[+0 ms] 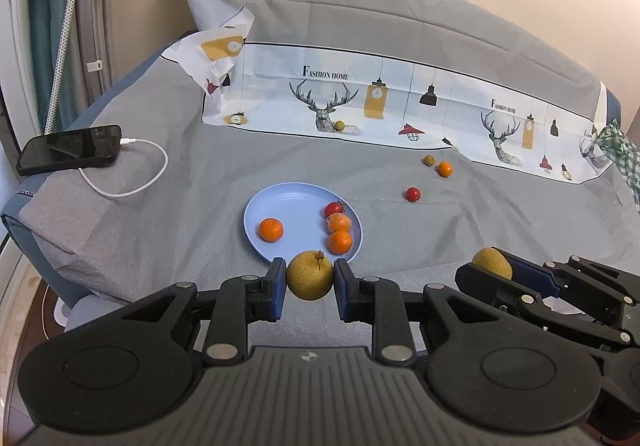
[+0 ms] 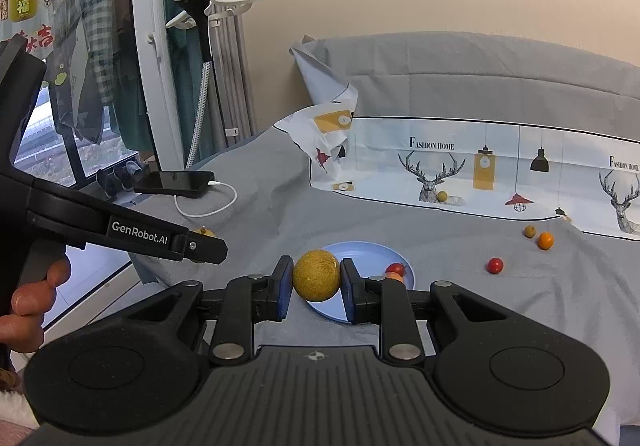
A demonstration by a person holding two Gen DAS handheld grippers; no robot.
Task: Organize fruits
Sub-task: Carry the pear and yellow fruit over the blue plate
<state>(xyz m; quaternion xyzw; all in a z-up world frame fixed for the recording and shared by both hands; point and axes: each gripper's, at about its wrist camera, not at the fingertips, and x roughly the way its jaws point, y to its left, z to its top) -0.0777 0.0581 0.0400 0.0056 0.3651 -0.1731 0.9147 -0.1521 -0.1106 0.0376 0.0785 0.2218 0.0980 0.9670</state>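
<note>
While both grippers hang over the near edge of the grey bed, one pear is clamped in each.
Left gripper (image 1: 310, 282): clenched on a stemmed pear (image 1: 310, 280), held just off the plate's rim at 6 o'clock.
Right gripper (image 2: 316, 282): clenched on a second pear (image 2: 316, 275), held off the plate's 9 o'clock edge.
Blue plate (image 1: 280, 201): three oranges and one red fruit are carried; its centre is left bare.
Loose fruit (image 1: 413, 193): scattered at 2 o'clock of the plate, well apart from it.
Open room: bare sheet (image 1: 192, 213) is seen from 9 to 12 o'clock.
Phone (image 1: 70, 149): laid near the bed's edge at 10 o'clock.
</note>
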